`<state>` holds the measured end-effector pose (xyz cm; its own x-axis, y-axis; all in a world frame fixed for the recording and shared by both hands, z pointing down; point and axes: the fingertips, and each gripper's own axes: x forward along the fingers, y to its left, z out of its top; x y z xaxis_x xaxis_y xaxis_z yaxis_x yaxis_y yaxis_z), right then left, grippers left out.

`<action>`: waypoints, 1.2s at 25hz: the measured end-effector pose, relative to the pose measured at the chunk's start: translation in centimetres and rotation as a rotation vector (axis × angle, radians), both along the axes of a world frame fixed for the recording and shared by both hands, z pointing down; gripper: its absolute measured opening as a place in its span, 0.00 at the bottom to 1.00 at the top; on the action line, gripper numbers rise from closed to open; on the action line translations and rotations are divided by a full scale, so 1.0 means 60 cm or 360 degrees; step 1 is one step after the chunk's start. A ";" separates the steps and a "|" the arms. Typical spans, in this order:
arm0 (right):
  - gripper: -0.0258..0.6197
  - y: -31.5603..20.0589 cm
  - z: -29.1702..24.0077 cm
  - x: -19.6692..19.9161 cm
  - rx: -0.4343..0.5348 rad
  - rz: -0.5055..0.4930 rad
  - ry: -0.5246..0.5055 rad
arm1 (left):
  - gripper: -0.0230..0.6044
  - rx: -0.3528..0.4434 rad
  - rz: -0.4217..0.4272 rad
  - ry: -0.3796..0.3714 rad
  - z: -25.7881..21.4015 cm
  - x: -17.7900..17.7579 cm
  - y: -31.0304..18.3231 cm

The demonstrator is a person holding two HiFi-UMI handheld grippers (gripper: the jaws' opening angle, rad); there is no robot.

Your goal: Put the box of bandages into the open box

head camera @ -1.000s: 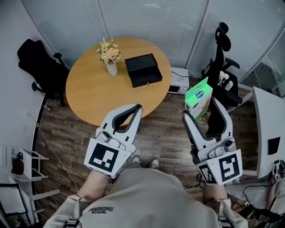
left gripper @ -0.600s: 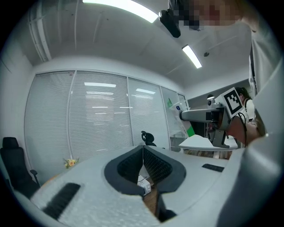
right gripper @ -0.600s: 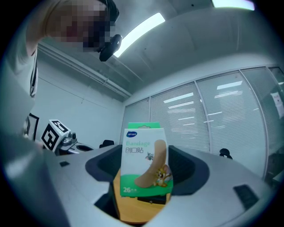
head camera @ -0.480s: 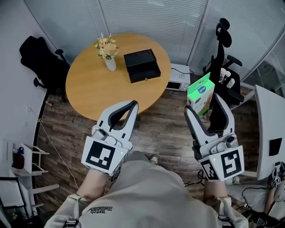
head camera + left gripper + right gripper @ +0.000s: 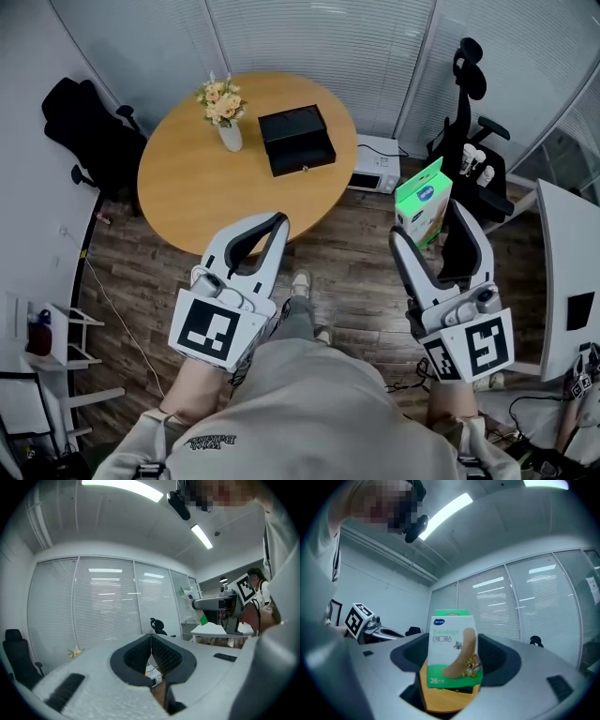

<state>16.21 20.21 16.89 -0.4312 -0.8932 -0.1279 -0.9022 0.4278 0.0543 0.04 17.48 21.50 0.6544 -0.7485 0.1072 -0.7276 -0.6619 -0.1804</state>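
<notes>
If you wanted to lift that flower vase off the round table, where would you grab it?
Probably the white vase body, below the flowers, coming in level from the near side. It stands upright and the blooms cover its top, so a reach from above looks blocked; the black box sits close on its right.

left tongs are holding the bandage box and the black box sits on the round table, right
Not quite: the right tongs hold the bandage box, as the right gripper view shows. The left tongs are shut with nothing between them. The black box does sit on the round table.
</notes>
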 end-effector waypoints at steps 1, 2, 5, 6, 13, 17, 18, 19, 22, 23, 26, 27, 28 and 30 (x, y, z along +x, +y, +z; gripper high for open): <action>0.52 -0.003 0.002 0.000 -0.0005 -0.0003 0.0000 | 0.07 0.0001 -0.0003 -0.0004 0.002 -0.001 -0.003; 0.52 -0.006 0.005 0.000 -0.0010 -0.0006 0.0002 | 0.07 0.0000 -0.0005 -0.0004 0.004 -0.002 -0.006; 0.52 -0.019 0.012 -0.004 -0.0023 -0.0012 0.0015 | 0.07 -0.0008 0.0000 0.0007 0.007 0.000 -0.017; 0.52 -0.024 0.015 -0.005 -0.0027 -0.0013 0.0017 | 0.07 -0.0010 0.0003 0.0012 0.007 0.000 -0.021; 0.52 -0.066 0.024 -0.014 -0.0048 -0.0026 0.0041 | 0.07 -0.0043 0.0007 0.0046 0.013 0.002 -0.060; 0.52 -0.103 0.026 -0.014 -0.0049 -0.0005 0.0064 | 0.07 -0.0057 0.0008 0.0050 0.019 0.001 -0.096; 0.52 -0.112 0.027 -0.014 -0.0046 0.0002 0.0080 | 0.07 -0.0058 0.0009 0.0050 0.021 0.001 -0.106; 0.52 -0.121 0.028 -0.015 -0.0045 0.0003 0.0093 | 0.07 -0.0059 0.0010 0.0050 0.022 0.001 -0.115; 0.52 -0.152 0.032 -0.023 -0.0053 -0.0016 0.0099 | 0.07 -0.0066 0.0007 0.0050 0.027 -0.003 -0.147; 0.52 -0.165 0.034 -0.028 -0.0060 -0.0024 0.0100 | 0.07 -0.0070 0.0003 0.0051 0.029 -0.006 -0.159; 0.52 -0.204 0.041 -0.044 -0.0085 -0.0055 0.0108 | 0.07 -0.0083 0.0000 0.0052 0.036 -0.015 -0.196; 0.52 -0.218 0.043 -0.049 -0.0091 -0.0062 0.0116 | 0.07 -0.0087 0.0000 0.0054 0.038 -0.017 -0.209; 0.52 -0.230 0.044 -0.052 -0.0097 -0.0066 0.0128 | 0.07 -0.0092 0.0003 0.0056 0.039 -0.018 -0.220; 0.52 -0.253 0.043 -0.059 -0.0106 -0.0071 0.0143 | 0.07 -0.0105 0.0010 0.0063 0.042 -0.020 -0.243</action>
